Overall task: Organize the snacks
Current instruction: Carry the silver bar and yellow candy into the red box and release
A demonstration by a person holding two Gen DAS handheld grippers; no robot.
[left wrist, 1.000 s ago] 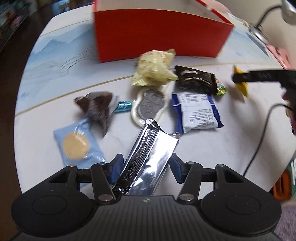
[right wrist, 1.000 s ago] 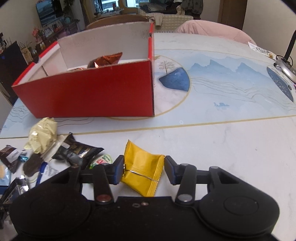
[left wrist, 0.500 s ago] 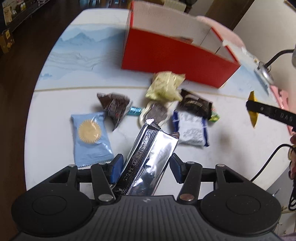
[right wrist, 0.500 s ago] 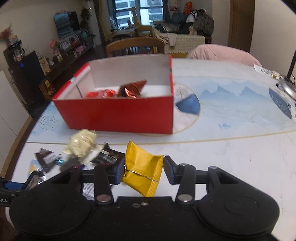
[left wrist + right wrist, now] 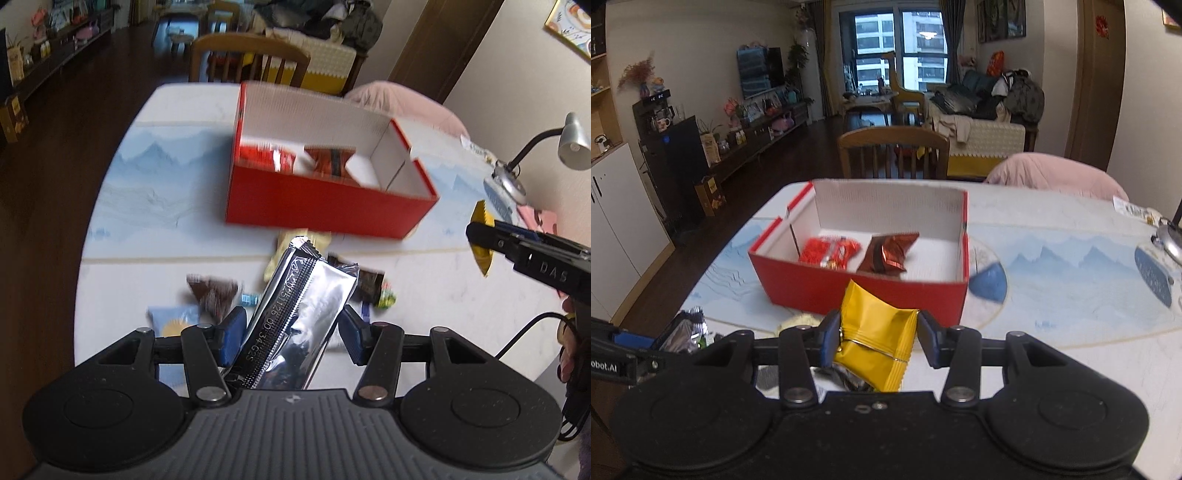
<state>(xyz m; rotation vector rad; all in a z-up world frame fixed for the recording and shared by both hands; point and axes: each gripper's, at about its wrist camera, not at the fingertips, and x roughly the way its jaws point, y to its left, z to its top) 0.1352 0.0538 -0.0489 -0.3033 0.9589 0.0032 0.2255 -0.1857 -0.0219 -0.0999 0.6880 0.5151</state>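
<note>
Two packets held above table: left gripper (image 5: 290, 338) clamps silver pack (image 5: 295, 321), right gripper (image 5: 874, 341) clamps yellow pack (image 5: 877, 341). Carry yours over box (image 5: 864, 291) wall, release into bare right side.

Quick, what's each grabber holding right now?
Left gripper: closed on the silver packet.
Right gripper: closed on the yellow packet.

Your left wrist camera sits behind the left gripper (image 5: 291, 334), raised above the surface (image 5: 159, 236), looking forward and down toward the red box (image 5: 325, 206). Your right wrist camera sits behind the right gripper (image 5: 875, 339), aimed more level across the same box (image 5: 864, 291) into the room. Both views share the box; each also catches the other gripper at its edge.
</note>
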